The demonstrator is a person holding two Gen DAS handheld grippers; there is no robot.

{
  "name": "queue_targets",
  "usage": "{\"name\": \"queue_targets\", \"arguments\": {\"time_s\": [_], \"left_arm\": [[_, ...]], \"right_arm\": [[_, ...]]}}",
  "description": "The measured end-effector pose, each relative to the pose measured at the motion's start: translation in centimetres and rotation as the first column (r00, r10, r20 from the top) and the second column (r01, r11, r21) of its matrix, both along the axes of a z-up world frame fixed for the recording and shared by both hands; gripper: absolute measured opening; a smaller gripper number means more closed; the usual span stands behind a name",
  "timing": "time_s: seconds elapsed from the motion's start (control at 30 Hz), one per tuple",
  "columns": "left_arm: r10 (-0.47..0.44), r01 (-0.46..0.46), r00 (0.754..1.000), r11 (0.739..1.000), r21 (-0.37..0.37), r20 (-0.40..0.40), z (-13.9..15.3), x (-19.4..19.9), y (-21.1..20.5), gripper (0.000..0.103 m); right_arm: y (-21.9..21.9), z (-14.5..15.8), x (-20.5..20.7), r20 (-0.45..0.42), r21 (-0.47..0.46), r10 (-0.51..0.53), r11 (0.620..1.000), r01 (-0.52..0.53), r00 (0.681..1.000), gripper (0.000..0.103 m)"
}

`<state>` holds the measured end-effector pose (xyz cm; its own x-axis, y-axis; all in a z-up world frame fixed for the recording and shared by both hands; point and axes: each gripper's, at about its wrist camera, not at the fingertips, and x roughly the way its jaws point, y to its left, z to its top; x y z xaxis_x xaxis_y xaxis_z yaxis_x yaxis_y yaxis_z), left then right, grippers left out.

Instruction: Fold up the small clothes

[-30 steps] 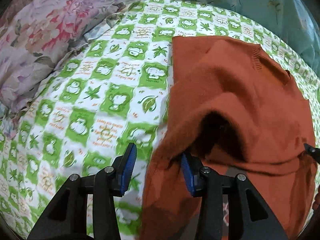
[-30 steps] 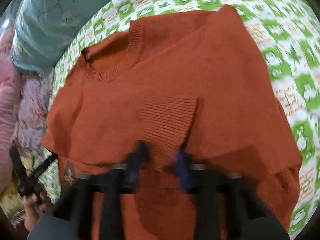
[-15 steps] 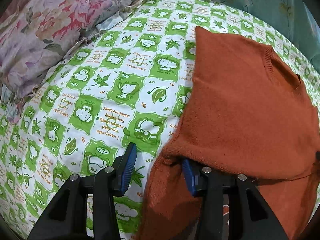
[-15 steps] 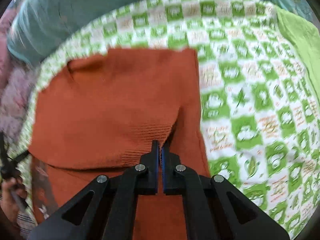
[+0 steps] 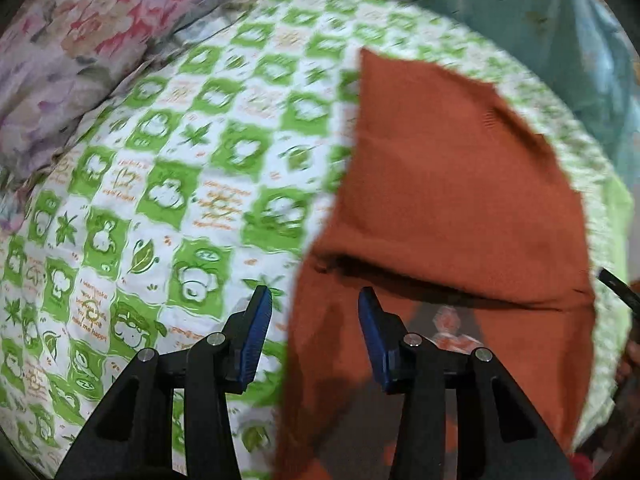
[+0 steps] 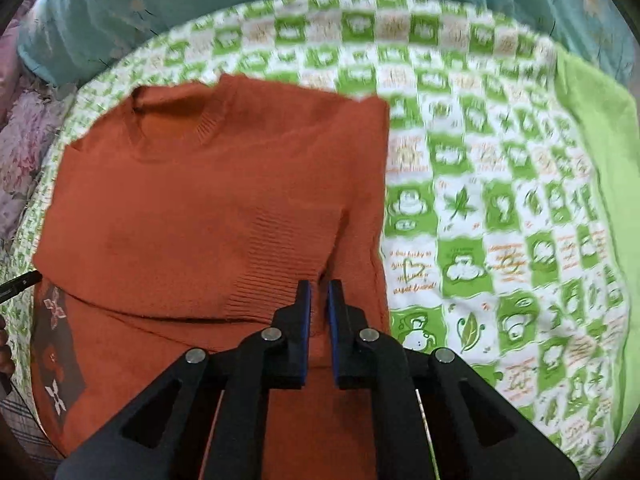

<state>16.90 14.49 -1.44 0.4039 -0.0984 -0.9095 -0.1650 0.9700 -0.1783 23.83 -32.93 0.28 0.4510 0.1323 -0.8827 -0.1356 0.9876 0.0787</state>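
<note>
A rust-orange knit sweater lies on the green-and-white checked sheet, neck toward the far side, sleeves folded across its body. In the left wrist view the sweater fills the right half. My left gripper is open and empty, its jaws straddling the sweater's left edge. My right gripper hovers over the sweater's right side near a ribbed cuff; its blue pads stand a narrow gap apart with nothing between them.
A floral pillow lies at the far left. A teal pillow runs along the far edge. A plain green cloth lies at the right. The other gripper's tip shows at the sweater's left edge.
My right gripper, shut half a second ago, has parted slightly and pulled back from the folded sleeve. My left gripper stayed open and drew back from the sweater's edge.
</note>
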Motion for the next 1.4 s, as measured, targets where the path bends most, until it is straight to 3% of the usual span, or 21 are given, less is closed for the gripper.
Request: {"name": "queue_targets", "arguments": {"time_s": [0.13, 0.2, 0.33, 0.47, 0.67, 0.83, 0.93, 1.03, 1.1, 1.2, 1.4], "left_arm": [[-0.042, 0.042, 0.999, 0.999, 0.032, 0.011, 1.3, 1.1, -0.7, 0.046], [-0.033, 0.032, 0.999, 0.999, 0.022, 0.015, 1.4, 2.1, -0.9, 0.046], [-0.013, 0.013, 1.0, 1.0, -0.003, 0.025, 0.9, 5.1, -1.7, 0.048], [-0.007, 0.007, 1.0, 1.0, -0.021, 0.015, -0.3, 8.6, -1.9, 0.051], [0.027, -0.025, 0.999, 0.998, -0.053, 0.024, -1.1, 13.3, -1.1, 0.051], [0.015, -0.014, 1.0, 0.999, -0.035, 0.014, -2.1, 17.2, -1.0, 0.051], [-0.005, 0.006, 0.999, 1.0, -0.015, 0.043, -1.9, 18.5, -1.6, 0.012], [-0.003, -0.002, 0.998, 0.997, 0.073, 0.07, -1.3, 19.0, -2.1, 0.006], [0.018, -0.022, 0.998, 0.997, 0.074, 0.059, -1.5, 19.2, -2.0, 0.006], [0.011, -0.013, 1.0, 0.998, 0.067, 0.029, -1.1, 18.6, -2.0, 0.016], [-0.008, 0.007, 0.999, 1.0, 0.027, 0.04, 0.8, 12.5, -1.4, 0.023]], "right_arm": [[4.0, 0.8, -0.4, -0.002, 0.071, 0.115, 0.991, -0.115, 0.993, 0.015], [6.9, 0.4, -0.5, -0.027, 0.122, 0.202, 0.973, -0.197, 0.979, 0.028], [12.3, -0.3, -1.7, -0.033, 0.166, 0.354, 0.924, -0.344, 0.935, 0.028], [14.4, -1.1, -2.6, -0.039, 0.164, 0.419, 0.898, -0.408, 0.907, 0.029], [13.7, -1.8, -2.1, -0.066, 0.18, 0.404, 0.904, -0.388, 0.912, 0.029], [12.5, -1.8, -1.9, -0.081, 0.194, 0.381, 0.912, -0.361, 0.921, 0.029], [12.3, -1.7, -2.0, -0.08, 0.199, 0.374, 0.914, -0.353, 0.924, 0.029], [11.9, -1.4, -1.9, -0.07, 0.201, 0.364, 0.917, -0.345, 0.929, 0.029], [11.4, -1.3, -1.9, -0.069, 0.201, 0.352, 0.922, -0.332, 0.934, 0.029], [10.7, -1.4, -1.9, -0.079, 0.201, 0.327, 0.93, -0.307, 0.942, 0.029], [10.4, -1.0, -3.1, -0.077, 0.196, 0.305, 0.938, -0.285, 0.949, 0.029]]}}
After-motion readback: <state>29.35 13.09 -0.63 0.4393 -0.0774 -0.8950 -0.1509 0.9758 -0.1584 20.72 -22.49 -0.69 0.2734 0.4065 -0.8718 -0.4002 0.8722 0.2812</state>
